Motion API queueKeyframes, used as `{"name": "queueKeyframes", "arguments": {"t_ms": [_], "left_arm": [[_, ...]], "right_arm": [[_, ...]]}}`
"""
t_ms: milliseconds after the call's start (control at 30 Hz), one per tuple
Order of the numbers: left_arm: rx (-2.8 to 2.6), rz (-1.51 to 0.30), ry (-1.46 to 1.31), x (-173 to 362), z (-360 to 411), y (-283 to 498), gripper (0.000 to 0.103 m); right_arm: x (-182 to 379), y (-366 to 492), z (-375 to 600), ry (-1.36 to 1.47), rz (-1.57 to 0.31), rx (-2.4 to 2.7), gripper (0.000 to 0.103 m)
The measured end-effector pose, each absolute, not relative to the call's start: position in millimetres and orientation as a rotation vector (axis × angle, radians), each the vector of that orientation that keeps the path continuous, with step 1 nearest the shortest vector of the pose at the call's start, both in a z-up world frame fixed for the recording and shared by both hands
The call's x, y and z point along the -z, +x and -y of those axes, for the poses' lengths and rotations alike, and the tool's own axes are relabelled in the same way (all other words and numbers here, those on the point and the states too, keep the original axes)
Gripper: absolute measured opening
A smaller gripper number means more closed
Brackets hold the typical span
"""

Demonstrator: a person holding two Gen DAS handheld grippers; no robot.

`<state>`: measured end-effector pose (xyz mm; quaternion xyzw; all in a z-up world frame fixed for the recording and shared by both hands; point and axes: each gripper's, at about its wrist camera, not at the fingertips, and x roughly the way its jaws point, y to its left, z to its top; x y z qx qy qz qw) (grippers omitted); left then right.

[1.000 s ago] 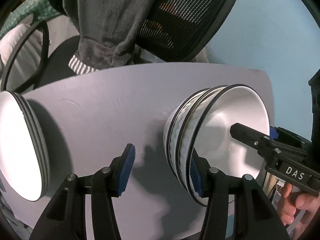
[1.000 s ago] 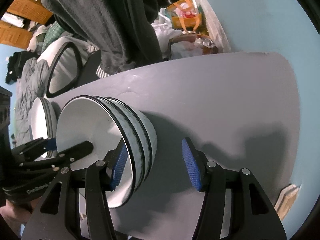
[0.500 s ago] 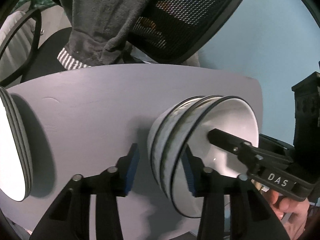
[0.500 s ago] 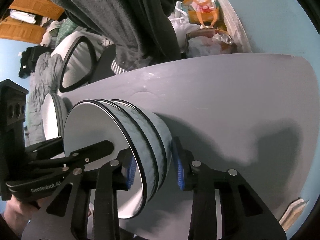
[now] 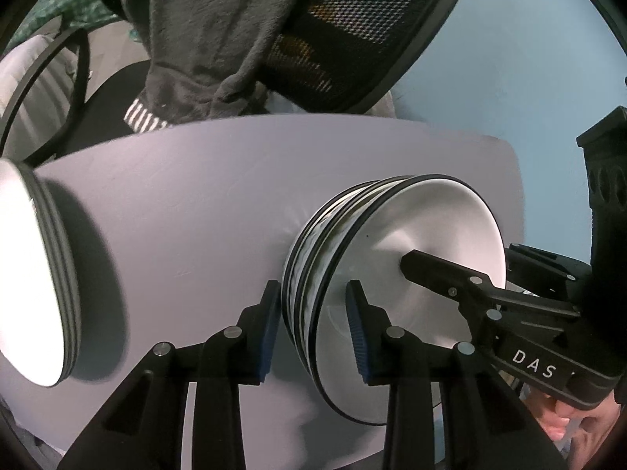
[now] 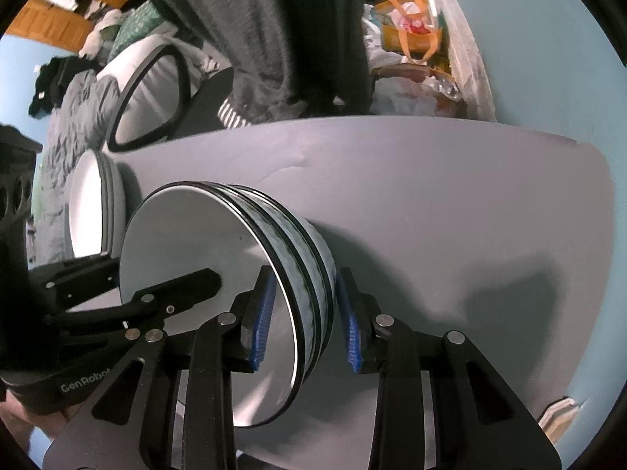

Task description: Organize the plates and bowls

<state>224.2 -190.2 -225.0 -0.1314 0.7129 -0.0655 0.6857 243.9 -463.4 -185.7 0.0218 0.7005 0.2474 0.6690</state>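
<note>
A stack of three white bowls (image 5: 431, 227) with black rims and patterned sides stands on the grey table (image 5: 196, 196). My left gripper (image 5: 313, 329) straddles the near left rim, one pad outside and one inside; its jaws are closing, pads against the walls. In the right wrist view my right gripper (image 6: 305, 329) is shut on the opposite rim of the bowls (image 6: 188, 243), one blue pad inside, the other on the outer wall. A stack of white plates (image 5: 27, 274) sits at the table's left end, apart from both grippers.
A mesh office chair (image 5: 372, 19) with a grey garment (image 5: 203, 39) draped over it stands behind the table's far edge. Bags and clutter (image 6: 407, 31) lie beyond the table (image 6: 431, 196). A hand (image 5: 568, 423) holds the right gripper's handle.
Both grippers' jaws have narrowed from wide apart to close around the bowl stack's rim on opposite sides. The bowls and plates have stayed in place.
</note>
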Motion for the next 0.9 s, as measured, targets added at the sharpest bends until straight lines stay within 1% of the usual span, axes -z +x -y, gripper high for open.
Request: {"name": "queueKeyframes", "arguments": {"t_ms": [233,900], "left_arm": [[0.097,-1.602,-0.29,221,159,187,0.033],[0.0,-1.595,-0.322,217,66,74,0.033]], "right_arm": [[187,216,433,0.017,-1.599,-0.617,0.029],[189,130,340,-0.052,-1.62,-0.67,0.029]]}}
